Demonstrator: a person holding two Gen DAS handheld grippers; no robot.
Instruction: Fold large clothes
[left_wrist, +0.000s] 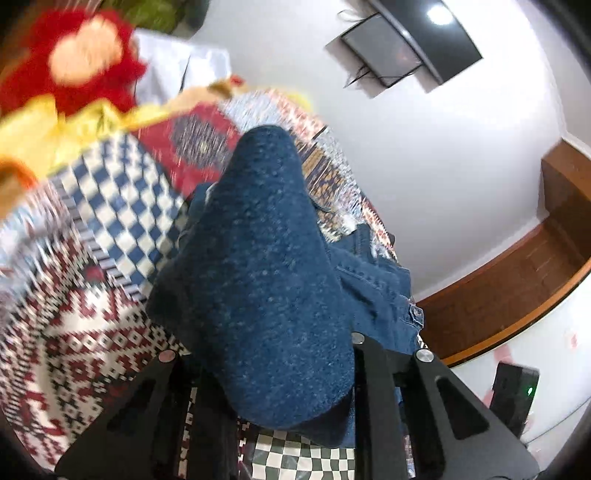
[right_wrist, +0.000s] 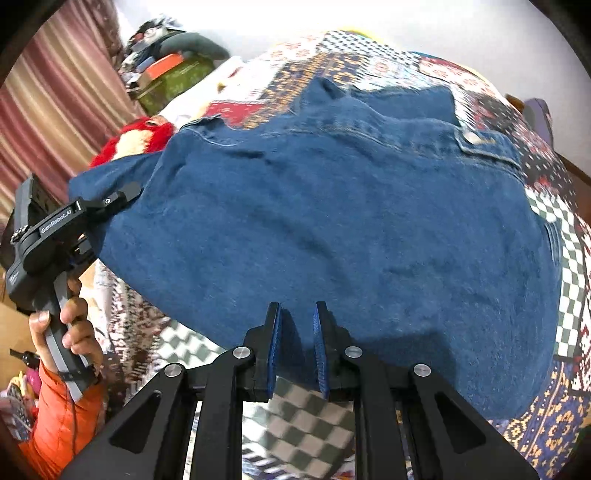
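Observation:
A blue denim jacket (right_wrist: 332, 221) lies spread on a patchwork quilt (right_wrist: 554, 424). My right gripper (right_wrist: 298, 317) stands at the jacket's near hem with its blue pads a little apart around a fold of denim. My left gripper (right_wrist: 125, 195) shows in the right wrist view at the left, shut on the jacket's left edge and lifting it. In the left wrist view the lifted denim (left_wrist: 266, 280) drapes over the left gripper and hides its fingertips.
A red plush toy (left_wrist: 77, 59) and yellow cloth (left_wrist: 44, 125) lie at the far end of the quilt (left_wrist: 92, 332). A wall-mounted screen (left_wrist: 410, 48) and wooden trim (left_wrist: 517, 280) are beyond. Striped curtains (right_wrist: 48, 110) and piled boxes (right_wrist: 166, 74) stand at left.

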